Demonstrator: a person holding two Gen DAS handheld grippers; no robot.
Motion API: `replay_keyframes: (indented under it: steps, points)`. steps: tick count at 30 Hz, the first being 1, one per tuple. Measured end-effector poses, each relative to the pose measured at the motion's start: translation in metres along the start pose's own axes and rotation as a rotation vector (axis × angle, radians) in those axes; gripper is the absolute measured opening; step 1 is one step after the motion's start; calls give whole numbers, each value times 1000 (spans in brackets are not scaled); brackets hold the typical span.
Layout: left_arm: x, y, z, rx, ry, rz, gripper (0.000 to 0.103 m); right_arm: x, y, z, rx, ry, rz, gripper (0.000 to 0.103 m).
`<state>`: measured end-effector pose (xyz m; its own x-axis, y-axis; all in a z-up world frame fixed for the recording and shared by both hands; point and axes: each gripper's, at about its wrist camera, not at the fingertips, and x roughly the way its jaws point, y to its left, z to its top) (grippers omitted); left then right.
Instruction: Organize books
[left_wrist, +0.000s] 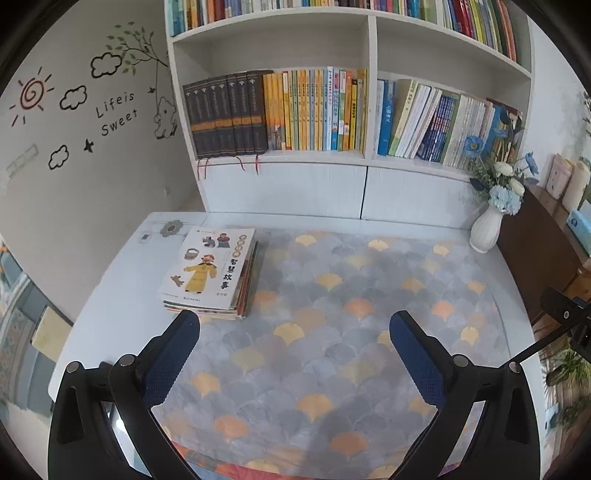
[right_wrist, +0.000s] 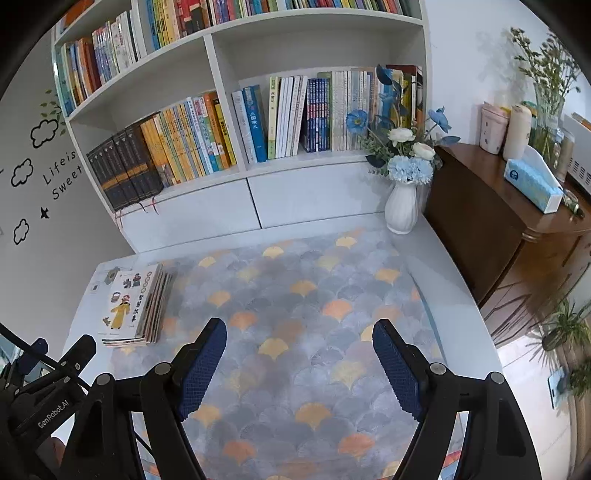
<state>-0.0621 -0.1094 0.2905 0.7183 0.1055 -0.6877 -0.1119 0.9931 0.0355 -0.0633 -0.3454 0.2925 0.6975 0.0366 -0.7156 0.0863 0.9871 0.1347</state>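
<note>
While the white bookcase fills the back, the stack of picture books lies flat at the table's far left, spines running away from the viewer. The left gripper, jaws wide and empty, is nearer, its left finger just short of the stack; the right gripper gapes empty, well apart.

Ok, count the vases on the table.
1: a white vase of blue and white flowers, at the table's far right corner, beside the bookshelf and the wooden cabinet. None looks hidden.
</note>
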Motion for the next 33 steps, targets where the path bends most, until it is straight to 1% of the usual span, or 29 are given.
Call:
replay_keyframes:
  steps: [3,6,11,20,33]
  points:
    - [-7,0,2,-10,-14,19,102,-4,0,3,-7,-16,19,80]
    - [-8,-1,3,-24,-7,33,102,-5,2,6,-26,-25,31,80]
    - [-7,-6,2,-16,-3,46,102,0,1,6,-31,-14,45,80]
    - [1,-13,-3,11,28,17,102,12,8,5,-46,17,37,80]
    - [19,-4,-1,19,71,2,102,31,19,2,-35,68,32,80]
